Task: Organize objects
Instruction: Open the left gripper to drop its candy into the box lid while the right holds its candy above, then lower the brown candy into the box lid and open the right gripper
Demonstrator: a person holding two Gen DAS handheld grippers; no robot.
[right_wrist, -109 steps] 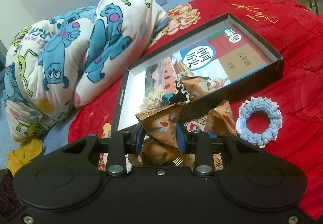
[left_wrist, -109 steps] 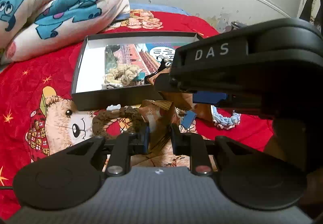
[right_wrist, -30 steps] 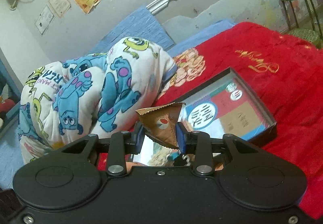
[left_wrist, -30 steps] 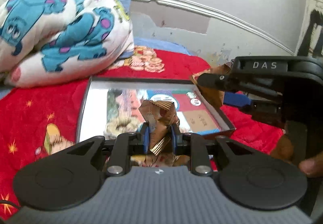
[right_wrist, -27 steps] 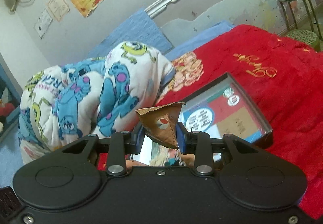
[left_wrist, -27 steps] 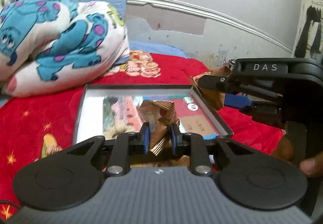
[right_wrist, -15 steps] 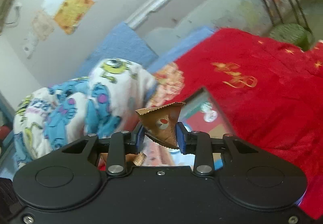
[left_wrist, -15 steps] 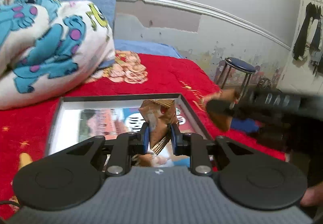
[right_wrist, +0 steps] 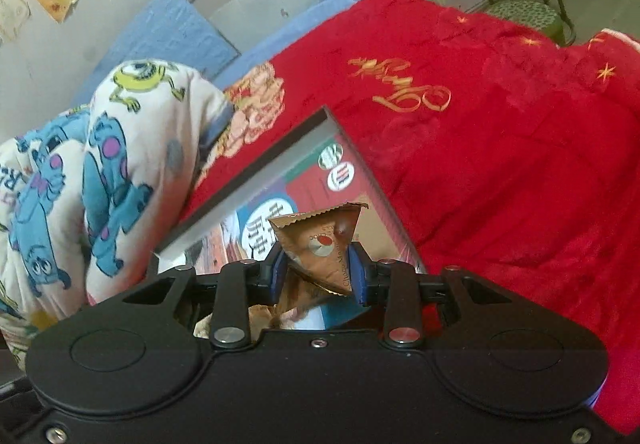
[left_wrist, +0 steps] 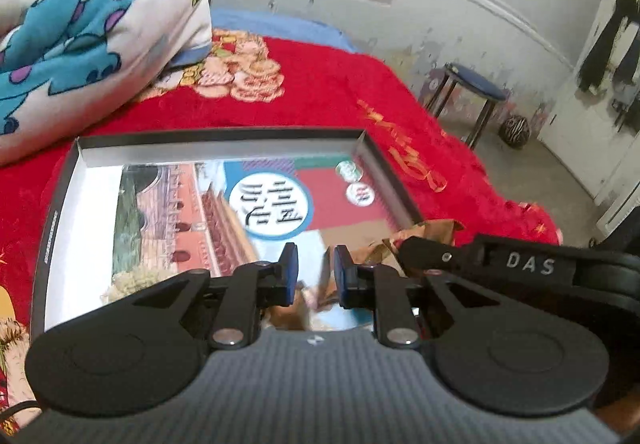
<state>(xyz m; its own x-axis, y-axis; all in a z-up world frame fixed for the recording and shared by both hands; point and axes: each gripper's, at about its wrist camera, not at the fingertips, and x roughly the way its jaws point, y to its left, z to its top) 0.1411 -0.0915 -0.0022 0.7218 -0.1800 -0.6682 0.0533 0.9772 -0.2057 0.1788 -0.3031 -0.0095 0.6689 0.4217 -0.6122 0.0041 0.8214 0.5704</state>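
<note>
Right hand-held gripper [right_wrist: 317,270] clamped on brown snack packet [right_wrist: 320,240], hovering above box [left_wrist: 224,150] on the bed. Left hand-held gripper [left_wrist: 312,270] jaws apart, empty, also over box. Drop target lies straight below-ahead; right is nearer its right wall.

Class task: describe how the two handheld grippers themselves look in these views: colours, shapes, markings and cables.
Left gripper: black linkage arms with silver pivot bolts, blue-edged fingers, two round black discs, and a grey ribbed body. Right gripper: the same shape, with an all-black body, blue pads and small screws. White "DAS" lettering marks its side in the left view. No sleeves visible.
</note>
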